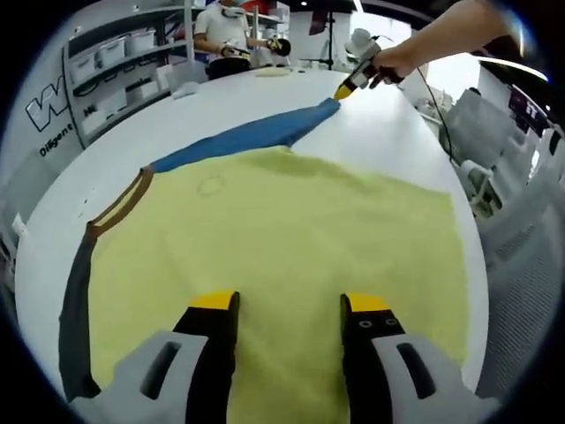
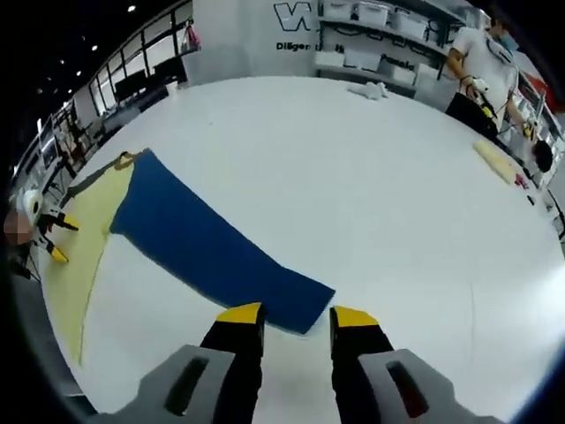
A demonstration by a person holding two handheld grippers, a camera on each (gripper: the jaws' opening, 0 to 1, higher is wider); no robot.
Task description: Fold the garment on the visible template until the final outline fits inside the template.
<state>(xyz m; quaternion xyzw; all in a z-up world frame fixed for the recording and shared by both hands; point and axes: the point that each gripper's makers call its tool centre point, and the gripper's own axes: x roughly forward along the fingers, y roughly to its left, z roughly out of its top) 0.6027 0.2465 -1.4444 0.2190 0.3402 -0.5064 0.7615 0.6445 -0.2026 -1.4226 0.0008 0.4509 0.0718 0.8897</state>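
Observation:
A yellow garment [image 1: 291, 230] lies flat on the round white table [image 2: 353, 194], with a brown collar [image 1: 119, 208] and a dark strip [image 1: 75, 309] along its left side. Its blue sleeve [image 1: 247, 137] stretches out away from the body. My left gripper [image 1: 290, 305] hovers open over the yellow body with nothing between its jaws. A hand holds my right gripper [image 1: 342, 90] at the sleeve's far end. In the right gripper view the blue sleeve [image 2: 194, 243] runs from the yellow body [image 2: 84, 238] to my right gripper [image 2: 297, 316], which is open, with the cuff corner just ahead of its tips. My left gripper [image 2: 55, 240] shows at the left edge.
A person [image 1: 225, 31] stands at the table's far side beside shelves [image 1: 115, 62] holding bins. A white cloth [image 2: 371, 88] and a pale yellow roll [image 2: 494, 161] lie near that far edge. Bare tabletop spreads beyond the sleeve.

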